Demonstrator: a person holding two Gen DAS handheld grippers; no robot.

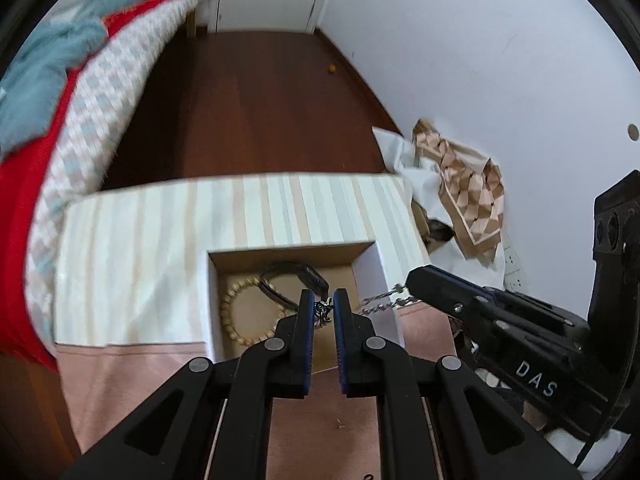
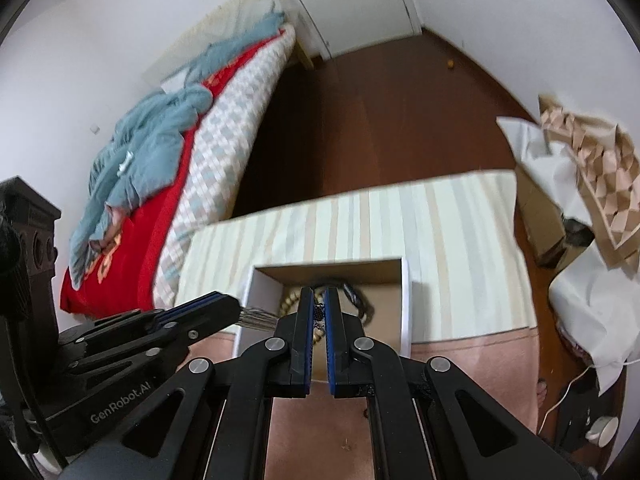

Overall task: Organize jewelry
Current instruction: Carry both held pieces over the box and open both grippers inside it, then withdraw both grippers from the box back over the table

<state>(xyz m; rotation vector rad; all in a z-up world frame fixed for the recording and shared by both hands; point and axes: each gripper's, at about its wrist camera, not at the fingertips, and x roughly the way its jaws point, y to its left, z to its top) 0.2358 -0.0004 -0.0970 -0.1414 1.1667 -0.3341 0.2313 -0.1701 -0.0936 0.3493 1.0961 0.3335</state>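
Observation:
An open cardboard box (image 1: 362, 276) with white walls stands on a striped cloth; it also shows in the right wrist view (image 2: 405, 300). Inside lie a beaded bracelet (image 1: 232, 312) and a dark watch (image 1: 296, 276). A silver chain (image 1: 380, 303) stretches between both grippers over the box's right wall. My left gripper (image 1: 323, 308) is shut on one end of the chain. My right gripper (image 2: 319, 312) is shut on the other end; the chain (image 2: 256, 317) runs blurred to the left gripper in that view.
A striped cloth (image 1: 160, 240) covers the table's far part, a pink surface (image 1: 132, 372) the near part. A bed (image 1: 100, 92) with red and blue covers stands left. Crumpled paper and a patterned scarf (image 1: 468, 192) lie right. Dark wood floor lies beyond.

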